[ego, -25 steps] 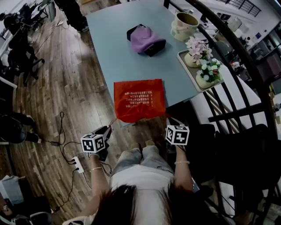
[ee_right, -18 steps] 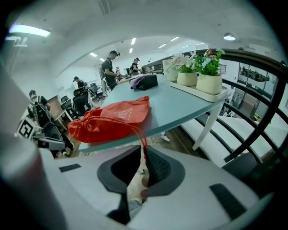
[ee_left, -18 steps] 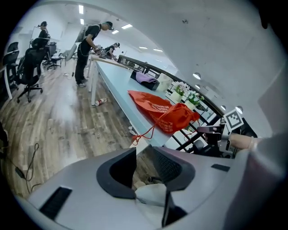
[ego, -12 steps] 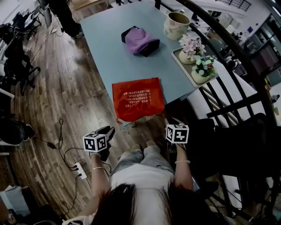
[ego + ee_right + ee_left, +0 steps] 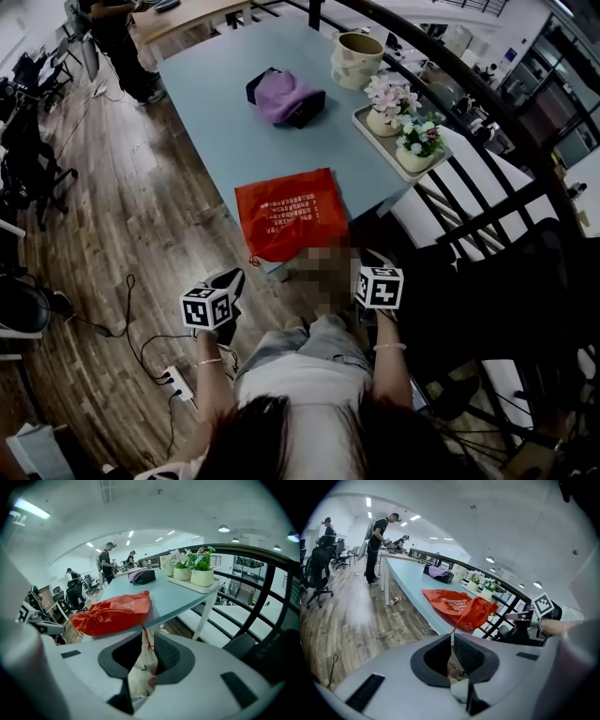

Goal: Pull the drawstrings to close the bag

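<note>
The red drawstring bag [image 5: 291,220] lies flat on the near edge of the blue table [image 5: 216,122], with its gathered mouth [image 5: 483,609] hanging over the edge. A red drawstring [image 5: 459,620] runs from the mouth down into my left gripper [image 5: 452,641]. Its jaws have just been closing and are now pinched together on that string. The other drawstring [image 5: 146,638] dangles between the jaws of my right gripper [image 5: 148,641], which stand a little apart without pressing it. In the head view both grippers sit just below the table edge, the left gripper [image 5: 230,281] and the right gripper [image 5: 366,264].
Further up the table are a purple cloth on a black case [image 5: 286,96], a beige pot [image 5: 356,58] and a tray with two flower pots [image 5: 403,141]. A black railing [image 5: 487,206] runs along the right. Cables and a power strip [image 5: 178,380] lie on the wood floor. People [image 5: 377,545] stand at the far end.
Both grippers have edged slightly up towards the table edge. The bag lies where it was. The head view has shifted, so the table sits further left in the picture.
</note>
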The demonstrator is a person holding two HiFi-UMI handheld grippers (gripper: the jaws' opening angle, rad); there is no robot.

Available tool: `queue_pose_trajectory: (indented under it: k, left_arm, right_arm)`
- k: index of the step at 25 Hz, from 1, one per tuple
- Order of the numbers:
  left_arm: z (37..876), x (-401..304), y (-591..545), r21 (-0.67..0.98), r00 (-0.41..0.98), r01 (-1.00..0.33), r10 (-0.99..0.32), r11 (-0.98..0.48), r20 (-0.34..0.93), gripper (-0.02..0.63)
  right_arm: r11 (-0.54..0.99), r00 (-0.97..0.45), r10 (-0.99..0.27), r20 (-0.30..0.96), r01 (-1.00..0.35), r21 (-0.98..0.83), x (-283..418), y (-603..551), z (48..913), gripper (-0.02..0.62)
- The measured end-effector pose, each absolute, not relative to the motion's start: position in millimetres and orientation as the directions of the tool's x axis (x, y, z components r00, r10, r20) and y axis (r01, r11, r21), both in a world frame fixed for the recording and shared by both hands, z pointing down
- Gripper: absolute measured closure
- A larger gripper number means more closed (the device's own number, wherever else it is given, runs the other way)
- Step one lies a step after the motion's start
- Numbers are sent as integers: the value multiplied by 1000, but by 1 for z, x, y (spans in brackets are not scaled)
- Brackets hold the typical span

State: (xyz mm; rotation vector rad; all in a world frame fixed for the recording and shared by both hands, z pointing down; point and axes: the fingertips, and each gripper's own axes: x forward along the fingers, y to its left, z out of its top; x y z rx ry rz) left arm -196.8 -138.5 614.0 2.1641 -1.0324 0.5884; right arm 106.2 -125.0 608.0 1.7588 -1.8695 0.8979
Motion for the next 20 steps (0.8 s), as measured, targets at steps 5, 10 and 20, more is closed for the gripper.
queue_pose_trajectory:
  k: [5,10,20]
  left_arm:
    - [606,-191,-137,342,597,-791,-521,-507,610,576]
    - [597,-185,-138,343,607,-788,-546,-512,578,583]
    - [565,-176,-135,269,510,-859,-681,-436,525,589]
  right_arm:
    - [9,-109,-748,654,-988,-154,97,-124,593,508]
    - [48,-104,-779,618,-993,-107,90,-130,574,543]
    - [176,-192,-824,534,-981,-82,85,-128,540,563]
